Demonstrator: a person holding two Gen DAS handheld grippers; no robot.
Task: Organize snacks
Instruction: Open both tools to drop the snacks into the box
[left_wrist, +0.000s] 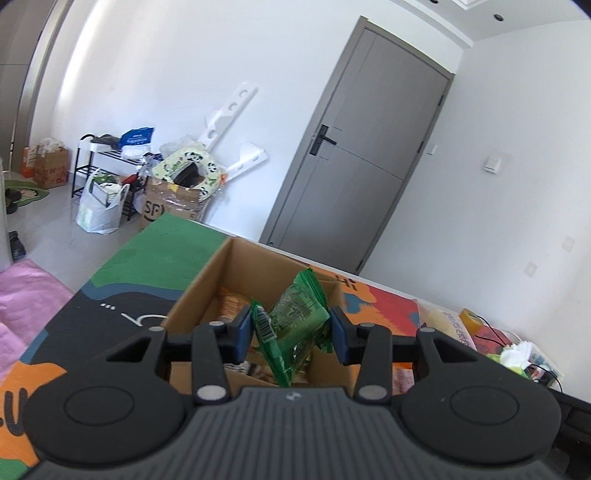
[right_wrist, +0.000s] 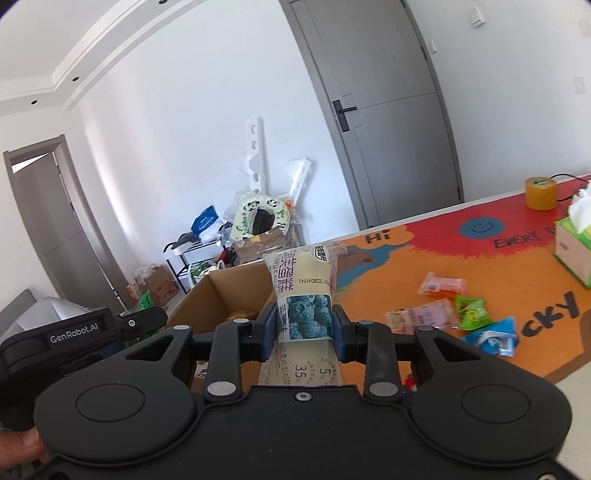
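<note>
now both tongs hold a snack at the cardboard box.

left tongs (left_wrist: 291, 334) pinch a green snack packet (left_wrist: 295, 321) over the open cardboard box (left_wrist: 207, 275), which already has snacks inside. right tongs (right_wrist: 306, 328) are clamped on a tall blueberry cake packet (right_wrist: 304, 291), just right of the box. more small packets (right_wrist: 469, 314) lie loose on the colourful worktop (right_wrist: 406, 258), to the right, near a tissue box (right_wrist: 574, 251) and a tape roll (right_wrist: 540, 193).
</note>
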